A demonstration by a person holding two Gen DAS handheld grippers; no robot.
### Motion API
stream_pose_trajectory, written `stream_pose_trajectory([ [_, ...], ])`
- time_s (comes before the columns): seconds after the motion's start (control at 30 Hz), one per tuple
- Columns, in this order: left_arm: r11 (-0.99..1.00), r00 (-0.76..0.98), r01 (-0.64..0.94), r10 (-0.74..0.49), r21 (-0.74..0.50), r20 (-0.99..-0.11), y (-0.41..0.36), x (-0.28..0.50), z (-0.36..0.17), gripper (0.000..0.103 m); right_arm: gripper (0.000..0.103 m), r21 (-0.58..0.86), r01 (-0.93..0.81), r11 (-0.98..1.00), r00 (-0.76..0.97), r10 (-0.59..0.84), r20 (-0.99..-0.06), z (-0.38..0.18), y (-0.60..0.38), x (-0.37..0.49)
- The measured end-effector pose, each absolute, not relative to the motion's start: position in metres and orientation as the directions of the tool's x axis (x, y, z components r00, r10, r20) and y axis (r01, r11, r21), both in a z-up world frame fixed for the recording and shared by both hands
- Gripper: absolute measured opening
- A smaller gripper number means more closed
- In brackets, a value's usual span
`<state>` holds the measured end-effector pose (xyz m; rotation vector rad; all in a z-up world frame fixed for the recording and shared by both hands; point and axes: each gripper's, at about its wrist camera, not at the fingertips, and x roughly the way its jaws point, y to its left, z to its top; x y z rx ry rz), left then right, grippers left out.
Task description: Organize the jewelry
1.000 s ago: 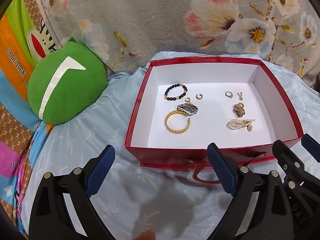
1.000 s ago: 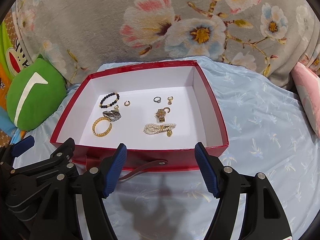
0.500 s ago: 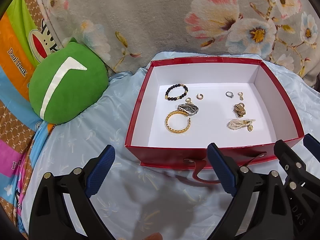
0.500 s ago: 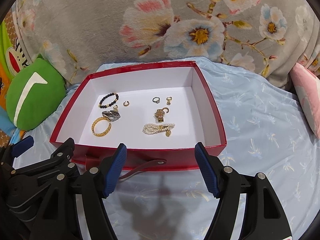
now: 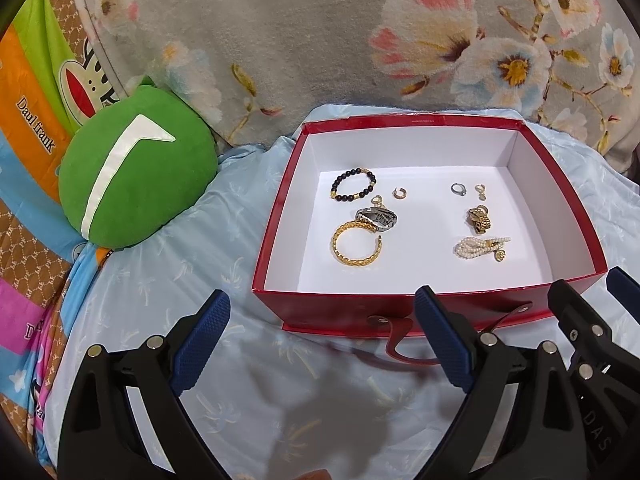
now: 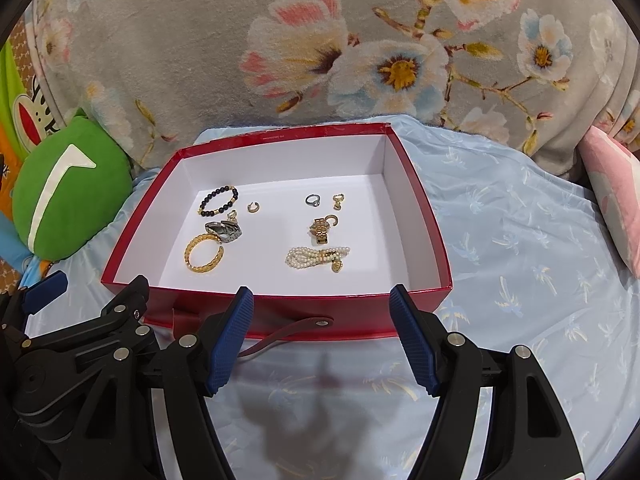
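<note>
Left wrist view is showing you your left gripper (image 5: 322,338) hanging with its jaws spread wide and nothing between them, over the light blue sheet (image 5: 192,280) just in front of the red box (image 5: 436,304). Right wrist view is showing the same for your right gripper (image 6: 322,334): jaws wide apart, gripping nothing, tips sitting level with the box's near wall. The two grippers are sitting side by side, close together.

You are getting open room on the sheet to the right of the box, running out to a pink cushion (image 6: 612,196). On the left, a green cushion (image 5: 136,184) is lying near the box's left wall with a strip of sheet between them. A grey flowered blanket (image 5: 320,40) is rising right behind the far wall. The box's handle strap (image 6: 288,330) is lying on the sheet at the near wall.

All the jewelry is lying on the white floor inside the box, in two loose groups. Left group: a black bead bracelet (image 5: 354,189), a small gold ring (image 5: 399,192), a silver bracelet (image 5: 377,218) touching a gold bangle (image 5: 357,245). Right group: a silver ring (image 6: 313,199), a small gold earring (image 6: 338,201), a gold watch band (image 6: 320,231) and a pearl bracelet (image 6: 316,257), each lying apart from the next.
</note>
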<state>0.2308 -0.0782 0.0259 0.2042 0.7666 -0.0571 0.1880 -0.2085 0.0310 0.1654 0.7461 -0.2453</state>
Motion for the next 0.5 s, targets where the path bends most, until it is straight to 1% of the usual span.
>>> stream_pose_trajectory([
  [0.23, 0.979, 0.716, 0.126, 0.024, 0.163, -0.698, -0.0791, 0.2307, 0.0260, 0.091, 0.069, 0.060, 0.278, 0.959, 0.708, -0.162, -0.687, 0.0309, -0.2085, 0.1878],
  [0.5, 0.981, 0.707, 0.137, 0.000, 0.137, -0.707, -0.0774, 0.2322, 0.0249, 0.091, 0.069, 0.059, 0.279, 0.959, 0.709, -0.164, -0.685, 0.0314, -0.2087, 0.1863],
])
